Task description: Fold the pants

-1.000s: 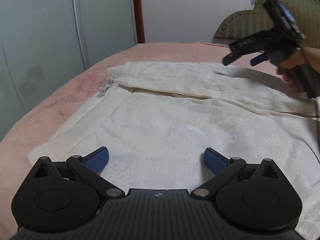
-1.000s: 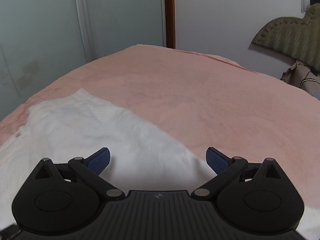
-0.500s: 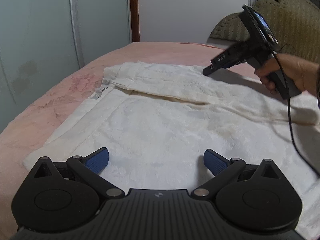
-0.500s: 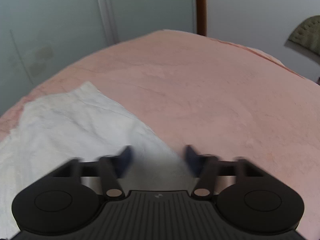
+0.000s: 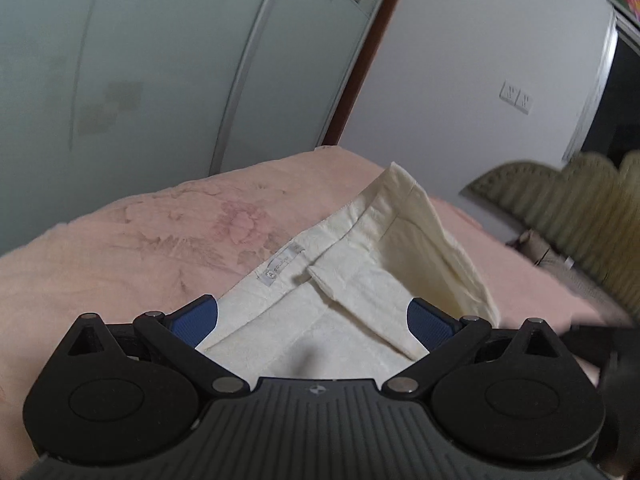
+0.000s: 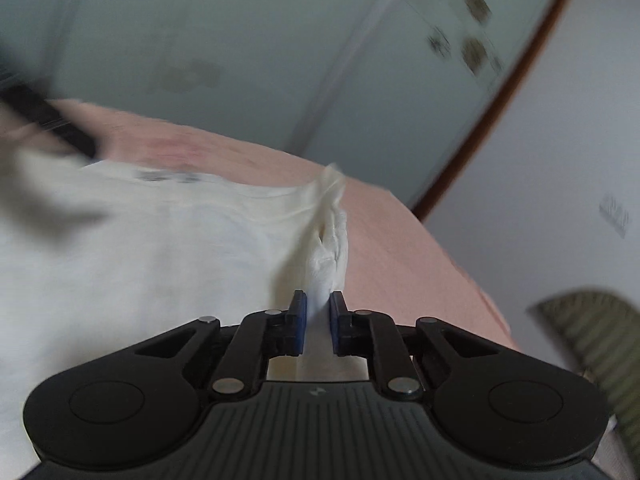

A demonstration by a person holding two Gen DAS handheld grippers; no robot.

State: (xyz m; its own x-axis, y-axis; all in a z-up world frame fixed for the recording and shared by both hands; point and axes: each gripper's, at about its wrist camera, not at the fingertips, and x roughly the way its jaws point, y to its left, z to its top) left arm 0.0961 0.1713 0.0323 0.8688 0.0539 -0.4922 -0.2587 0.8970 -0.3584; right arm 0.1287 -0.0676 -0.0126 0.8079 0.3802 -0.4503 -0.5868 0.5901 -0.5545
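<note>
The cream pants (image 5: pixel 360 276) lie on a pink bedspread (image 5: pixel 140 248), and one end of them is lifted. In the left wrist view the left gripper (image 5: pixel 312 320) stands with its blue pads wide apart; cloth lies below and between them, but neither pad presses on it, so it is open and holds nothing. A waistband with a small white label (image 5: pixel 280 266) runs up toward one o'clock, and a raised flap of the cloth stands out toward two o'clock from the gripper. In the right wrist view the right gripper (image 6: pixel 318 320) has just been closing, and its jaws are now clamped on a bunched fold of the pants (image 6: pixel 160 248), which rises in a crumpled ridge at twelve o'clock and spreads flat toward nine o'clock. This view is blurred and tilted. A dark shape at ten o'clock, at the far left edge, is too smeared to name. Behind the bed stand pale sliding wardrobe doors (image 5: pixel 140 80), and an olive padded headboard (image 5: pixel 580 216) sits at three o'clock in the left view.
</note>
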